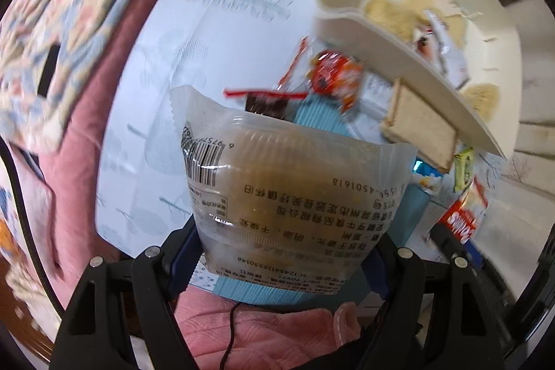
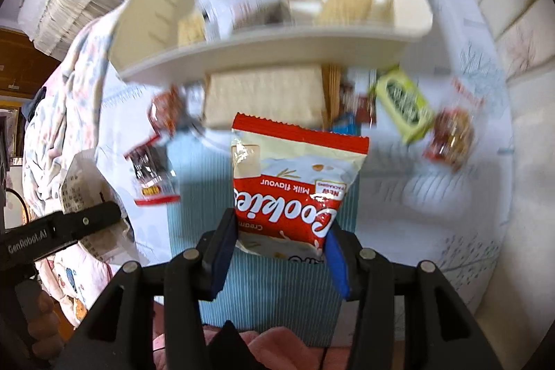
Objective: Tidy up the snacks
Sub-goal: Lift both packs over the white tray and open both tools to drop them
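In the left wrist view my left gripper (image 1: 281,260) is shut on a clear-wrapped pastry pack (image 1: 288,182) with a barcode and printed text, held up above a ribbed blue sheet (image 1: 319,122). In the right wrist view my right gripper (image 2: 279,248) is shut on a red and white cookies packet (image 2: 295,182), its blue pads (image 2: 222,252) pressing both lower edges. Beyond both stands a cream basket (image 2: 242,52) with several wrapped snacks inside. The cookies packet (image 1: 463,217) also shows at the right of the left view.
Loose snacks lie on the leaf-print sheet (image 1: 222,23): a sandwich biscuit pack (image 2: 267,96), a green packet (image 2: 402,103), red packets (image 2: 451,134). A pink blanket (image 1: 86,134) and a floral quilt (image 1: 59,6) border the left. A person's hand (image 1: 263,332) shows below.
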Tool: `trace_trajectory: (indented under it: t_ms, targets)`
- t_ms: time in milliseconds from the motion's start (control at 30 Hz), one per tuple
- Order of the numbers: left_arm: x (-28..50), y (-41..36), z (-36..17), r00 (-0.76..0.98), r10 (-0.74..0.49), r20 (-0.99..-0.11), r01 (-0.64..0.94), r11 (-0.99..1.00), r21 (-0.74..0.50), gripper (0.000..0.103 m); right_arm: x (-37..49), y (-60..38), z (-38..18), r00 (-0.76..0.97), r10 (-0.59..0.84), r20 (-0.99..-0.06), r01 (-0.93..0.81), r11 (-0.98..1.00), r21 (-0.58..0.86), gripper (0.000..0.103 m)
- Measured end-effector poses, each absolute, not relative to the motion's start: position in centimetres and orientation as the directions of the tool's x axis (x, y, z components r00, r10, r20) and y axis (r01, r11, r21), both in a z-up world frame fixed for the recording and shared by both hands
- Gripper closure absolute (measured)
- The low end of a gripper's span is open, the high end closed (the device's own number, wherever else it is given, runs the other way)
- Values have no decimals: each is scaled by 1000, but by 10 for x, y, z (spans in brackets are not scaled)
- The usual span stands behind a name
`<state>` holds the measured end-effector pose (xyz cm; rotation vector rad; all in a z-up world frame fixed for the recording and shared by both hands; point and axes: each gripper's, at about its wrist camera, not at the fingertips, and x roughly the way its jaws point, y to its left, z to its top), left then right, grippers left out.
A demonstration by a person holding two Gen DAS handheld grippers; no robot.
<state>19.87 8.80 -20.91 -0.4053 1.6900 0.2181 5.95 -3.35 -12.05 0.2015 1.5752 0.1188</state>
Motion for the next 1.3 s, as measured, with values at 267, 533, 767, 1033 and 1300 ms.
trace_trajectory:
  t_ms: [267, 533, 767, 1033, 1300]
  targets:
    - [239, 86, -166, -50, -100, -994, -289, 954, -81, 25, 113, -47, -89, 118, 220, -968, 58, 972, 228, 55]
    - [281, 74, -148, 44, -78, -996, -188, 978, -85, 25, 143, -46, -77, 223, 172, -960, 54, 981, 188, 55]
    - [309, 60, -146, 147, -102, -984, -130, 984, -122, 25, 158, -49, -83, 282, 192, -940, 44, 976, 212, 55]
    - [329, 52, -160, 263, -109, -959, -100, 985, -139, 24, 171, -61, -84, 386, 186, -904, 35, 976, 216, 54]
    - [333, 50, -159, 338, -189, -922, -51, 975, -218, 19, 178, -85, -98, 383, 202, -901, 95, 962, 256, 25]
